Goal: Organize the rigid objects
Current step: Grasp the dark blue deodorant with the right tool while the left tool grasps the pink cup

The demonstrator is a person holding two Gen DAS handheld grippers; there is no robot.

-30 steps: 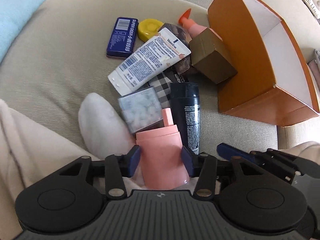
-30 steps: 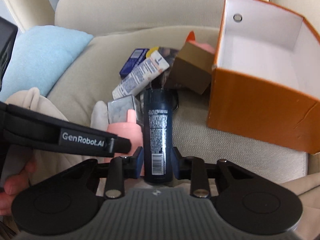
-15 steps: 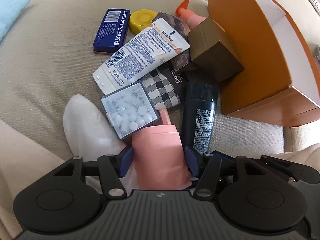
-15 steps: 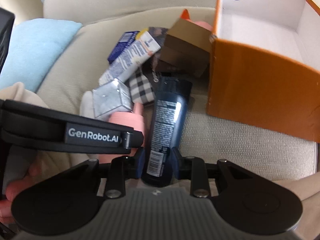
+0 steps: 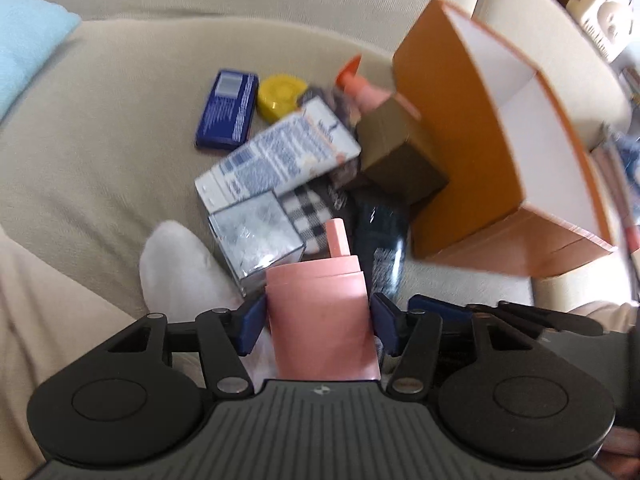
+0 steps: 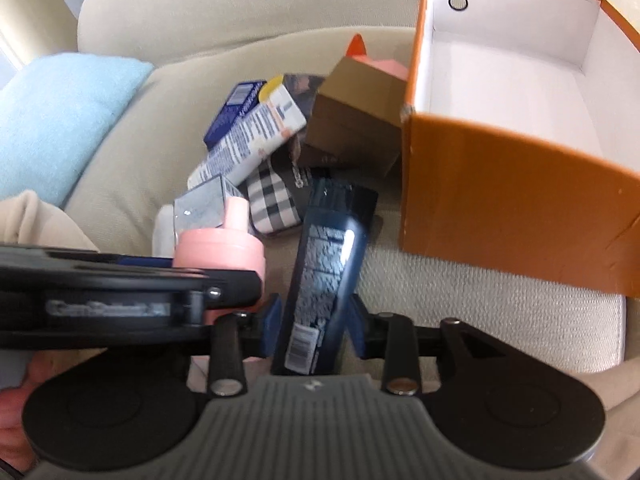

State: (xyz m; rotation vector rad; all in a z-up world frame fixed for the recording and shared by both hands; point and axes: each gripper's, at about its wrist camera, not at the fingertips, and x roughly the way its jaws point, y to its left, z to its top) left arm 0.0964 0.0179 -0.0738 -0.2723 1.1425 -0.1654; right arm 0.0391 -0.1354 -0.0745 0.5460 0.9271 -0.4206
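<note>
Both views blurred | pump bottle (image 5: 362, 90) half hidden behind brown box (image 5: 400, 156)

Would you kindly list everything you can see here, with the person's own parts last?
orange box: 1, orange, white inside, right, empty
brown box: 1, brown, against orange box
pump bottle: 1, pink, orange nozzle, behind brown box
white tube: 1, white, pile middle
blue tin: 1, blue, pile's left
yellow lid: 1, yellow, beside tin
clear box: 1, clear, near side
checked pouch: 1, black-white, under tube
cushion: 1, light blue, left
couch: 1, beige, beneath all
sock: 1, white, near left
left gripper: black, jaws just widened, holds pink bottle
right gripper: black, jaws just opened around dark bottle
</note>
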